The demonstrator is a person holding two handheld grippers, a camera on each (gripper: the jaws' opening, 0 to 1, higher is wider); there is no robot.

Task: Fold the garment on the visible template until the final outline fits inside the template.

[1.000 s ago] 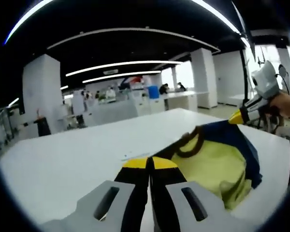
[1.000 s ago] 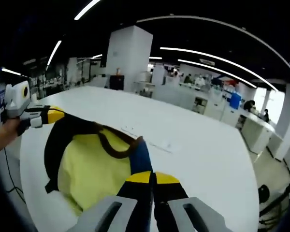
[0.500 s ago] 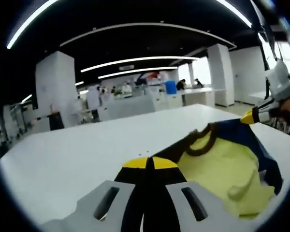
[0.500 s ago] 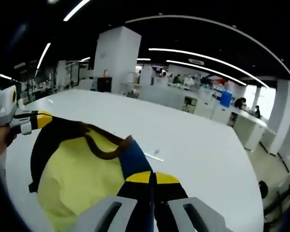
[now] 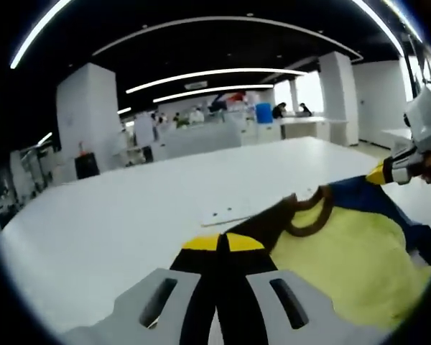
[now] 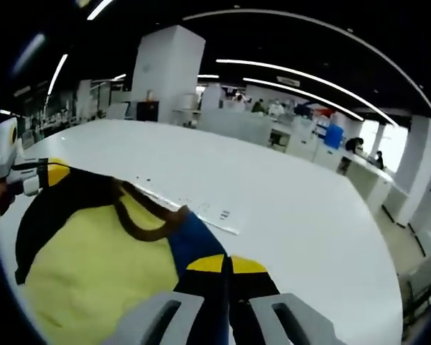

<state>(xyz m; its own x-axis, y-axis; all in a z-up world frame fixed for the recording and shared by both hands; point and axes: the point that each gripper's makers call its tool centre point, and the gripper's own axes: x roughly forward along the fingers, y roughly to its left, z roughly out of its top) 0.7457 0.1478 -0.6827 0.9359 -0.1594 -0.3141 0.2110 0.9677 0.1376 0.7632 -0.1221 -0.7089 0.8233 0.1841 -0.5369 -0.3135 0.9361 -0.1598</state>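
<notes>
Now | both claws clamp garment (image 5: 345, 251) | template (image 6: 194, 208) beyond, unobstructed

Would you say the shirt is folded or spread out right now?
Spread out, not folded: the shirt is stretched between the left gripper and right gripper, each shut on a shoulder, collar open between them.

Garment (image 5: 348, 262): yellow body, brown collar, navy-blue and dark sleeves. Counter (image 5: 115, 223): plain white. Each hand-held gripper (image 5: 223, 243) (image 6: 226, 264): grey with black, yellow-tipped jaws.
</notes>
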